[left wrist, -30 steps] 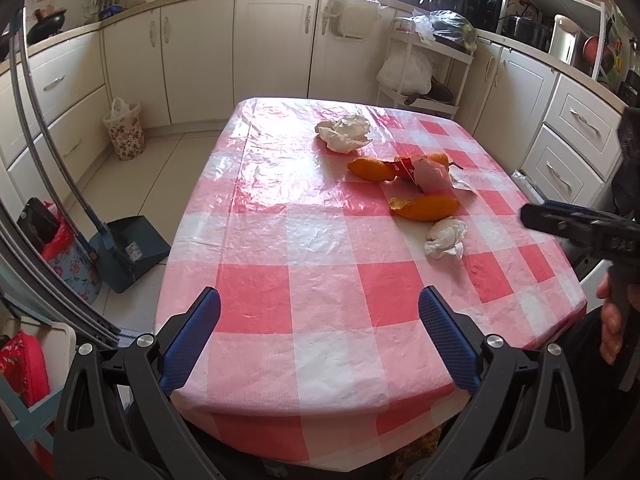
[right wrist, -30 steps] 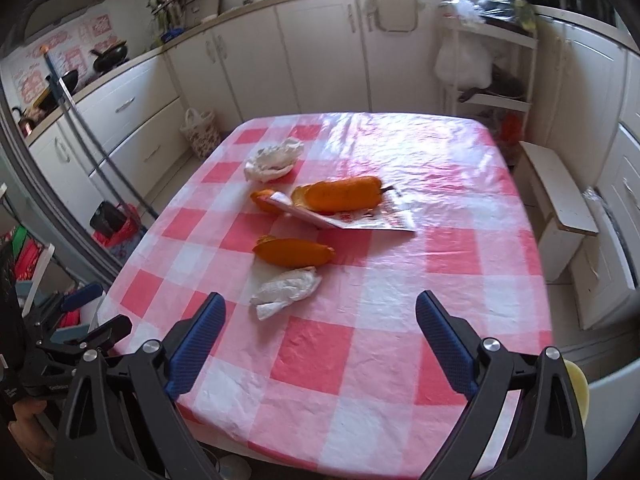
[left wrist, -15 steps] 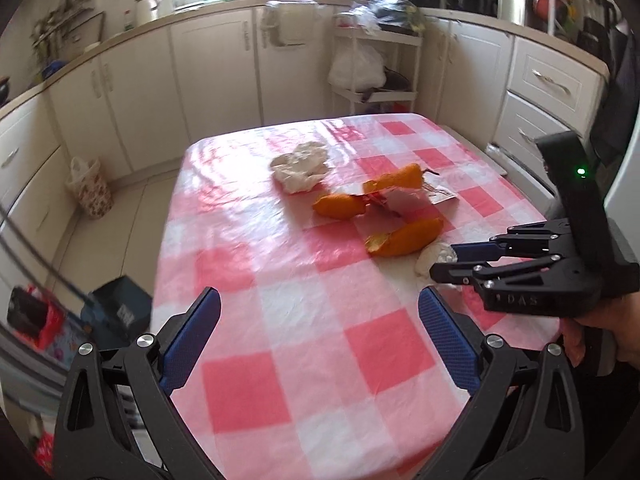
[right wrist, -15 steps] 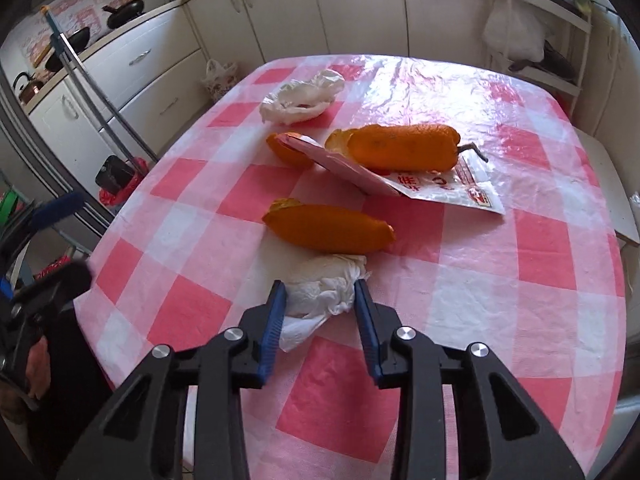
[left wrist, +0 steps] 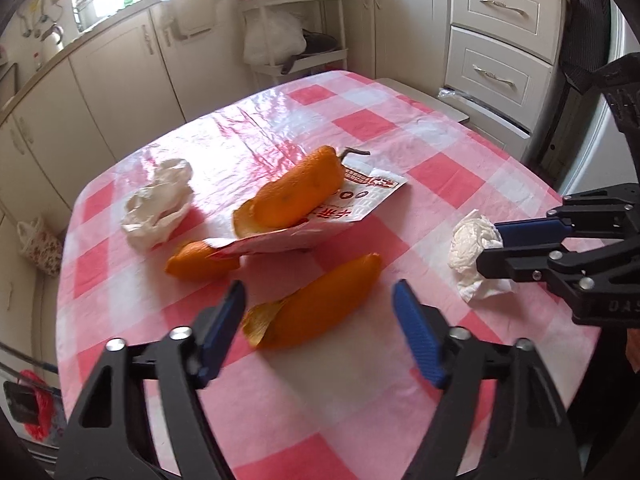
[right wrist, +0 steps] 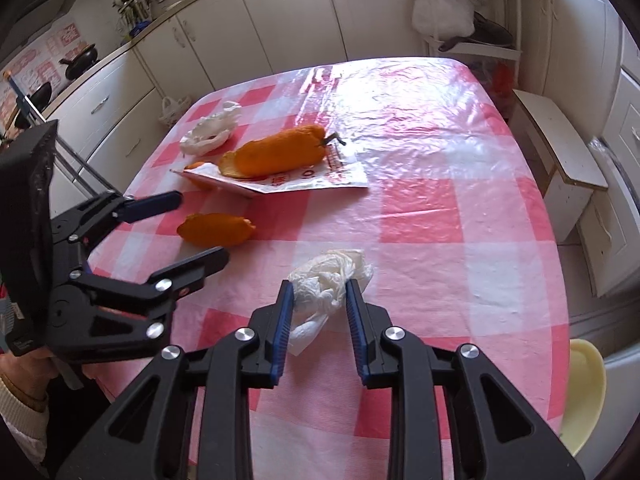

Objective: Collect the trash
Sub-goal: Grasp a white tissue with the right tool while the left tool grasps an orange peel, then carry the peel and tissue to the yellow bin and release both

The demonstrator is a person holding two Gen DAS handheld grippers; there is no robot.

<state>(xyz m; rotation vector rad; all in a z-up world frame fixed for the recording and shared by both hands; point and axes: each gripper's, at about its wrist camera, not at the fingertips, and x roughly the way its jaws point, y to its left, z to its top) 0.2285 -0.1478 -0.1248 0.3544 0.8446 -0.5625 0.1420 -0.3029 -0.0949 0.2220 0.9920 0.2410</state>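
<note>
The right gripper (right wrist: pixel 318 304) clenches a crumpled tissue (right wrist: pixel 330 276); the left gripper (left wrist: pixel 318 328), spread, straddles an orange peel (left wrist: pixel 320 306) at 12 o'clock.

I am working in a home kitchen: cream cabinets (right wrist: pixel 280 20) and drawers (left wrist: pixel 500 68) under a countertop (right wrist: pixel 120 50), pans (right wrist: pixel 80 62) on it, checked tablecloth (right wrist: pixel 420 208).

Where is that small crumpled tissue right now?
The tissue sits between the right gripper's fingers, near the table's front edge, just right of the nearest orange peel.
</note>
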